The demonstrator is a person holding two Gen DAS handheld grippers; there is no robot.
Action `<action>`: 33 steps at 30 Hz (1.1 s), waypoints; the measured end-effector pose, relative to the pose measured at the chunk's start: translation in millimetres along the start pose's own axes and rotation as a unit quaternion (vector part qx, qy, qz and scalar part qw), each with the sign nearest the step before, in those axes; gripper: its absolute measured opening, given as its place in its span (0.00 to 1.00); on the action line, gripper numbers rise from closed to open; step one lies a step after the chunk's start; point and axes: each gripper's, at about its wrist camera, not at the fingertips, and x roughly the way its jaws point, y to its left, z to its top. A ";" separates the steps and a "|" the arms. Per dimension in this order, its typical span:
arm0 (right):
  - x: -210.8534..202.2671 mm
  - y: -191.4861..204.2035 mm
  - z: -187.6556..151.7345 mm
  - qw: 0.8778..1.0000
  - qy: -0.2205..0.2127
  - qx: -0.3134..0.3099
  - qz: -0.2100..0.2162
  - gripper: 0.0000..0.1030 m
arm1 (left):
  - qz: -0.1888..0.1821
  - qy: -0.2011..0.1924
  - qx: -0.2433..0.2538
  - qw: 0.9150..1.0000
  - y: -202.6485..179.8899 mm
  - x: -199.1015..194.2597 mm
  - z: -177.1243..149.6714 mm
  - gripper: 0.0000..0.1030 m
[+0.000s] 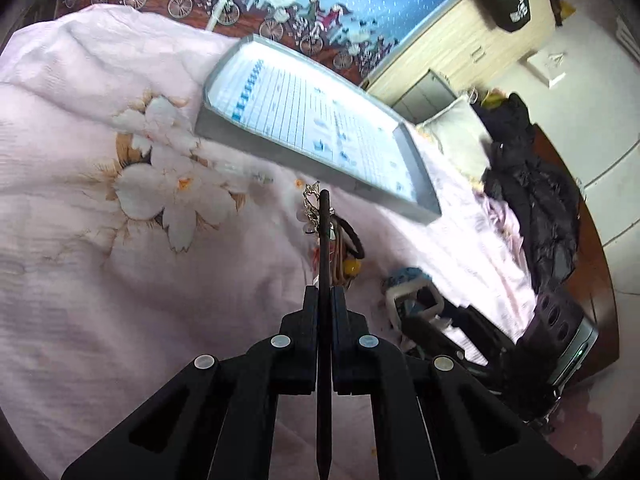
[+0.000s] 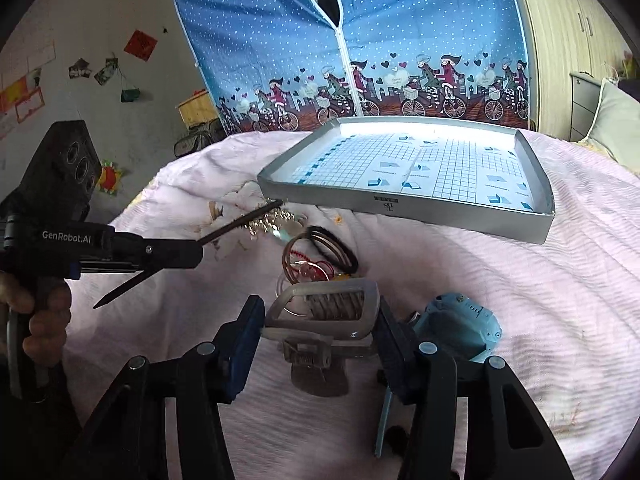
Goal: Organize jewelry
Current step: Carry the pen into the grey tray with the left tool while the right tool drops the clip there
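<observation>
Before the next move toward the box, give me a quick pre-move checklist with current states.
1. Left gripper shut on black stick: ok.
2. Stick tip at gold chain; chain hooked: cannot tell.
3. Right gripper around grey hair claw; firmly clamped: cannot tell.
4. Grey box open, inside empty: ok.
5. Hair ties loose on pink bedspread, not yet boxed: not ok.

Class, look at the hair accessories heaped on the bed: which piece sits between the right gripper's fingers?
The translucent grey claw hair clip, between the open right gripper fingers; the black hair tie and bangles lie farther off.
</observation>
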 end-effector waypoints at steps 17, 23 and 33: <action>40.5 -58.0 99.4 0.997 -0.048 0.031 -0.050 0.50 | 0.029 -0.070 0.041 0.996 -11.4 68.2 117.3 0.03; 82.1 -104.2 117.1 0.992 -0.017 0.098 -0.084 0.50 | 0.050 -0.057 0.020 0.997 11.7 113.5 165.2 0.03; 90.3 -121.1 106.8 0.989 0.008 0.108 -0.097 0.62 | 0.113 -0.061 0.044 0.991 25.3 149.7 165.0 0.04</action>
